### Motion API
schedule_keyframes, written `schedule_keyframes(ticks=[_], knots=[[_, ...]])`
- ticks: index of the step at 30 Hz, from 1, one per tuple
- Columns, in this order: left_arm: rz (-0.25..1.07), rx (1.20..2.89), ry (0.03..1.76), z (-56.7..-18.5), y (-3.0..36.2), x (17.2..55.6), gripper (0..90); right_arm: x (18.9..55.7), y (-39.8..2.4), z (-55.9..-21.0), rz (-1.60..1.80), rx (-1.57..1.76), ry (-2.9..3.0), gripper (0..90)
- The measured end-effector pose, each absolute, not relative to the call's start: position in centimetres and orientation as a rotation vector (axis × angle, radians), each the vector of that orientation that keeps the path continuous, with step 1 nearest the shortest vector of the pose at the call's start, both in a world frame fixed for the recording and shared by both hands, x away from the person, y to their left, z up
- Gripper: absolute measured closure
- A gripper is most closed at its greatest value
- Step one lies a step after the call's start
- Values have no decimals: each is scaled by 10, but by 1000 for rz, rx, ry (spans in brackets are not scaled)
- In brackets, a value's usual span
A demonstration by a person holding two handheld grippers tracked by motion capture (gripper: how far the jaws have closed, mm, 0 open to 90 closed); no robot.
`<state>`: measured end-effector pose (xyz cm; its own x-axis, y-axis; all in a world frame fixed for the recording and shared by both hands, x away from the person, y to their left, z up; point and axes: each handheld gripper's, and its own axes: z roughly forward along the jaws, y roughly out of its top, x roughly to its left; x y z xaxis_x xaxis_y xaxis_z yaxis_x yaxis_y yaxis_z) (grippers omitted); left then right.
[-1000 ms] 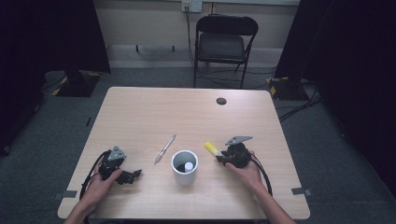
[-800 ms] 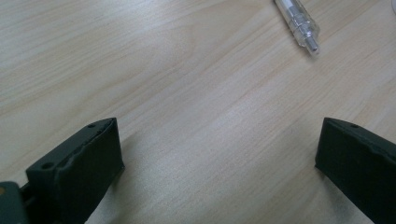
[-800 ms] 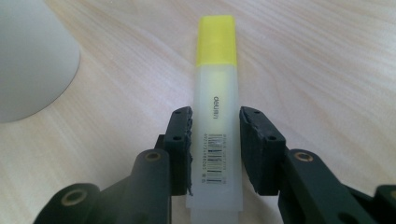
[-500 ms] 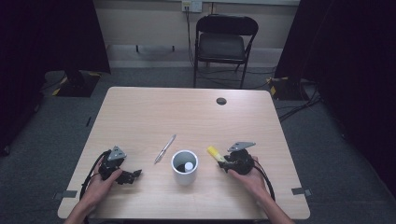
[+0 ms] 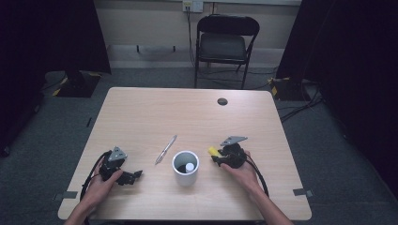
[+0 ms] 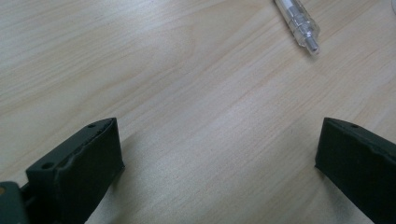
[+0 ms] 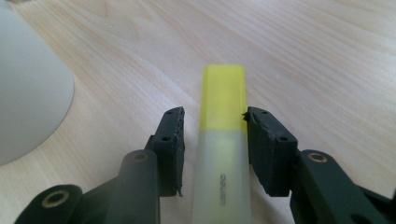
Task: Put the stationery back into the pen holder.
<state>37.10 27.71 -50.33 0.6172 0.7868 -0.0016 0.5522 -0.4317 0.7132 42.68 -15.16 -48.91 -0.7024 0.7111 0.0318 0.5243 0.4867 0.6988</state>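
White cup (image 5: 186, 168) stands upright near the front middle of the wooden table (image 5: 141, 112); inside it, one small white round-ended object (image 5: 189, 167) against a dark interior, what it is cannot be told. Its pale wall also shows at the left edge of the right gripper view (image 7: 28, 93). Right gripper (image 5: 217, 156), just right of the cup: jaws have just been opening, now standing slightly apart with a yellow-capped highlighter (image 7: 222, 140) lying between them on the table, a thin gap visible on the left side, right pad at or very near the barrel; not clamped. Yellow cap (image 5: 213, 151) points toward the cup. Left gripper (image 5: 133, 176), front left, jaws spread wide over bare wood, holding nothing. A clear pen (image 5: 165, 149) lies just left of the cup, its tip (image 6: 312, 45) in the left gripper view.
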Motion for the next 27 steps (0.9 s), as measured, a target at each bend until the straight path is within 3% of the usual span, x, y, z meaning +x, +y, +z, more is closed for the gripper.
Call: schedule_keyframes(ticks=[12, 16, 27], knots=[[437, 2150, 1047, -503, 277, 371, 0, 441, -137, -489, 997, 1018, 2477, 588], [437, 2150, 1047, -503, 277, 371, 0, 444, -139, -488, 990, 1034, 2473, 667], [437, 2150, 1046, -503, 277, 371, 0, 441, -139, -484, 1000, 1049, 2481, 673]])
